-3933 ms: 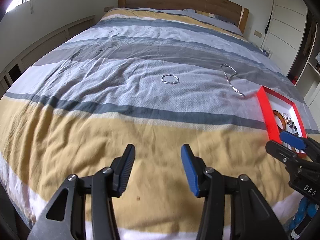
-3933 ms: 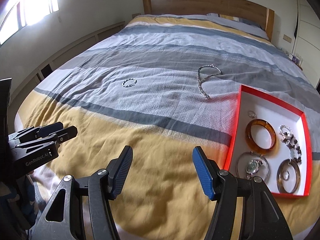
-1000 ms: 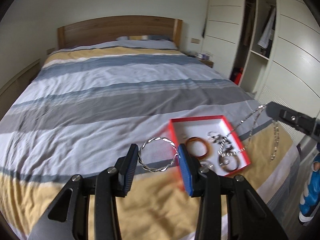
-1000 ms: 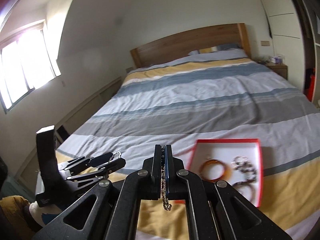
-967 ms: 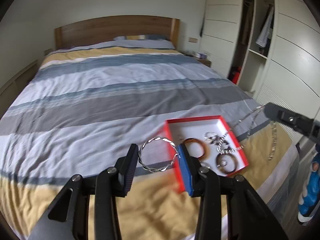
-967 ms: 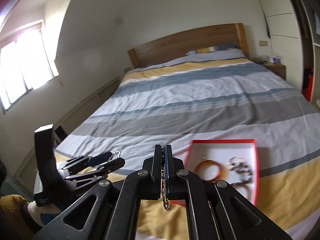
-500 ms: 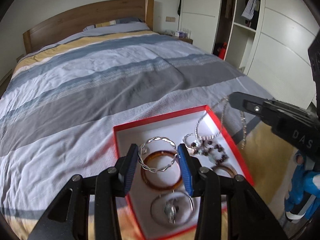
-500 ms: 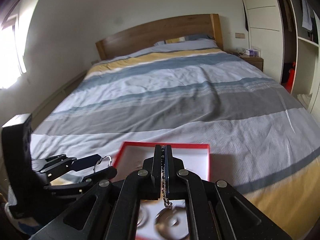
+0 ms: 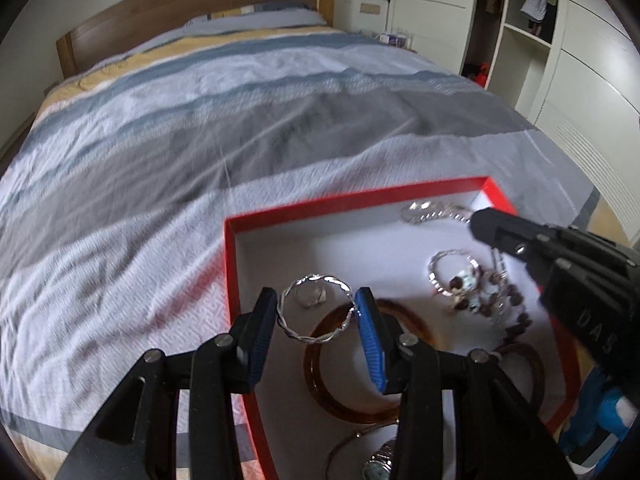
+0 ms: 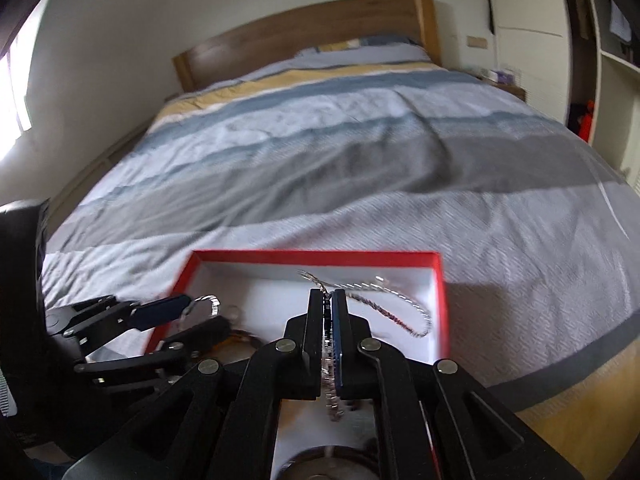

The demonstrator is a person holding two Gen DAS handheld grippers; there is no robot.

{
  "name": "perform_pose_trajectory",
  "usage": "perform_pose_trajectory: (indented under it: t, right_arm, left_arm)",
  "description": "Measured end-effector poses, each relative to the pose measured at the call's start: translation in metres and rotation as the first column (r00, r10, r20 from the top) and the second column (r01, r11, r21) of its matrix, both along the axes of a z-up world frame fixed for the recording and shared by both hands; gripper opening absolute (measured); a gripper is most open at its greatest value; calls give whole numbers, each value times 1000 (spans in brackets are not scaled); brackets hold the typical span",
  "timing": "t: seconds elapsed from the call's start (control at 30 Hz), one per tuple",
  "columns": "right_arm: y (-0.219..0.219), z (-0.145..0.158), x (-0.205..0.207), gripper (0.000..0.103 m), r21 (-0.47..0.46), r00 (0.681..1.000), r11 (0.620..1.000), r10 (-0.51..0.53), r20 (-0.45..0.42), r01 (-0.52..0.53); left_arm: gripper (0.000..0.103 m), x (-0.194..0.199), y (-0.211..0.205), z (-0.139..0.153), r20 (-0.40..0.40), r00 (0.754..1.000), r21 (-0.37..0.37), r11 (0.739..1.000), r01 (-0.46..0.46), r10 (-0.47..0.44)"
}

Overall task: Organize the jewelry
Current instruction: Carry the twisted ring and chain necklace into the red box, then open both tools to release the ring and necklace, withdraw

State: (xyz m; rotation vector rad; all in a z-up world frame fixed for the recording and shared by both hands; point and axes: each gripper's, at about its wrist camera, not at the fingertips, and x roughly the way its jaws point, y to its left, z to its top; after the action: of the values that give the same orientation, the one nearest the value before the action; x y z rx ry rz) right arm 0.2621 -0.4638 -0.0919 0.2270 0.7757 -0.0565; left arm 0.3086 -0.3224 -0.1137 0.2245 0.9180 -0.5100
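- Left gripper (image 9: 316,312): jaws part-closed across a twisted silver bangle (image 9: 314,307), gripped at opposite sides of its rim, held above the near-left corner of the red tray (image 9: 231,276) on the bed (image 9: 200,128).
- Bangle: judged light, thin and fairly stiff; smooth metal could slip, so the across-the-ring hold suits it. No long axis; its open face tilts toward the camera.
- Right gripper (image 10: 328,300): jaws almost fully closed on a silver chain (image 10: 384,310), pinched partway along.
- Chain: judged light and limp. One end dangles below the jaws; the rest loops forward and right onto the tray floor.
- An amber bangle (image 9: 344,360) and a beaded piece (image 9: 476,292) lie in the tray.
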Motion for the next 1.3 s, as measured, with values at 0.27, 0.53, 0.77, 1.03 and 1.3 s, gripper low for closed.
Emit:
perform_pose_trajectory:
  t: [0.27,0.53,0.77,1.03,1.3]
  right_arm:
    - [-17,-16,1,13,24,997,998,-54,-55,56]
    - [-21,-10,-7,37,26,996,996,-80,-37,81]
    - [-30,-4,-25,39,62,994,993,-103,-26,105]
    - [-19,7,-53,40,65,996,994,-83,-26,85]
    - [5,22,-89,45,44,998,998,-43,-34,45]
  left_arm:
    - [39,-1,-1,-6,3,1000,6,1000,-8,8]
    - [40,0,-3,-3,-11,1000,7,1000,-11,11]
    - [40,-11,-2,4,-13,1000,7,1000,-20,21]
    - [40,-37,11,28,0,999,-15,999,-47,47]
    - [42,-80,34,49,4,997,-26,996,-82,82]
